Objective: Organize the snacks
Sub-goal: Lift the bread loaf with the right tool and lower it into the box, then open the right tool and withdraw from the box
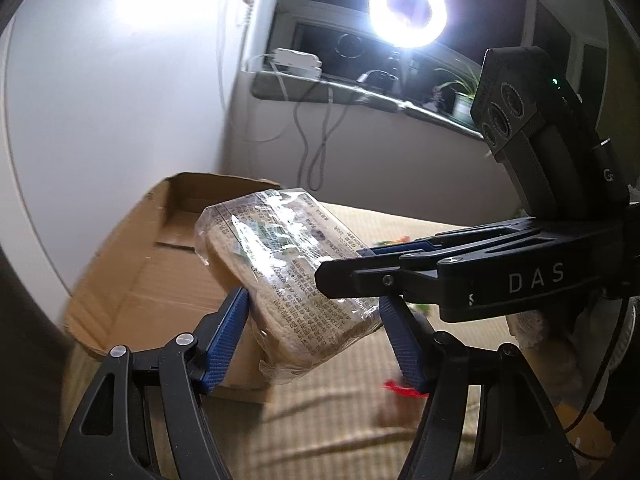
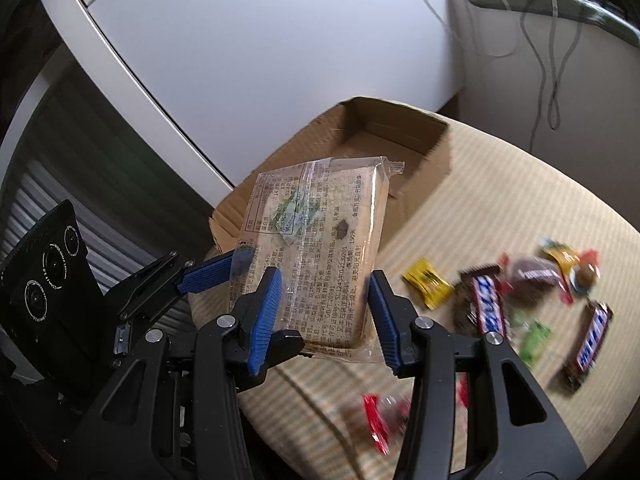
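A clear-wrapped pack of pale crackers (image 1: 288, 272) with printed text is held in the air above the table, in front of an open cardboard box (image 1: 168, 248). My left gripper (image 1: 316, 336) is shut on the pack's sides. My right gripper (image 2: 326, 312) also grips the same pack (image 2: 320, 252) from its lower end; its black arm (image 1: 460, 276) comes in from the right in the left wrist view. The box (image 2: 384, 140) shows nothing inside in the parts I can see. Loose snacks lie right of the pack: two Snickers bars (image 2: 488, 304), a yellow candy (image 2: 426, 282).
A woven beige mat (image 2: 500, 184) covers the round table. More wrapped candies lie on it: red ones (image 2: 376, 420) near the front, a green one (image 2: 534, 340), orange and brown ones (image 2: 560, 264). A white wall and hanging cables (image 1: 316, 136) are behind. A ring light (image 1: 408, 10) glares.
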The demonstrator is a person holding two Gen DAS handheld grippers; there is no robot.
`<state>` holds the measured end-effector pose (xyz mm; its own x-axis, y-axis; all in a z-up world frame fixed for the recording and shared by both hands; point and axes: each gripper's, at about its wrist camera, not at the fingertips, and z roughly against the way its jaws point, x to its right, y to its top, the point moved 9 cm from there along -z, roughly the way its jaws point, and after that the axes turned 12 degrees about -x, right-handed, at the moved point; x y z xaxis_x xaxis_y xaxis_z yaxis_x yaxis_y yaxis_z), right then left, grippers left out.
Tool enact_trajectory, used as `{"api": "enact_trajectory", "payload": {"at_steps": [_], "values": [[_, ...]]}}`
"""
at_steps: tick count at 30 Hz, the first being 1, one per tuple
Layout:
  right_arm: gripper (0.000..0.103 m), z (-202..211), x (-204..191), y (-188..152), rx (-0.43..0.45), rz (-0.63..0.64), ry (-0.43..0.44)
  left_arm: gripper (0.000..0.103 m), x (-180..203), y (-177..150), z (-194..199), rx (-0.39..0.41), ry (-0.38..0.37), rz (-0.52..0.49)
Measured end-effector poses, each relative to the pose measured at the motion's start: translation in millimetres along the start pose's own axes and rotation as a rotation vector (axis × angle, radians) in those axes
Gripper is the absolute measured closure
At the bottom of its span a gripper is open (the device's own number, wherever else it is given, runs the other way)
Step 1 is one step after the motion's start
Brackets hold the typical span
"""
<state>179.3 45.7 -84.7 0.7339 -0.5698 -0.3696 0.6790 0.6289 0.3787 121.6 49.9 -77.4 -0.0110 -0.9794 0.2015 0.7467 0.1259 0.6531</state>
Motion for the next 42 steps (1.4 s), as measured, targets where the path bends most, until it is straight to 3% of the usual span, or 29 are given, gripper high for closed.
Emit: {"api": "enact_trajectory", "payload": {"at_steps": [13, 22, 30, 42], "values": [[0.056, -50, -18, 42, -0.06, 0.041, 0.028, 0.036, -67, 8, -21, -0.021, 0.085, 0.066], [0.056, -70, -18, 51, -0.09, 0.042, 0.04, 0.036, -86, 10, -34, -0.042, 0.133, 0.075], [0.056, -66, -15, 54, -0.078, 0.032, 0.015, 0.037, -96, 12, -38, -0.049, 0.213, 0.064], [0.056, -35, -3, 42, -0.035, 0.018, -0.032, 0.037, -96, 11, -23, -0.027, 0.232, 0.064]]}}
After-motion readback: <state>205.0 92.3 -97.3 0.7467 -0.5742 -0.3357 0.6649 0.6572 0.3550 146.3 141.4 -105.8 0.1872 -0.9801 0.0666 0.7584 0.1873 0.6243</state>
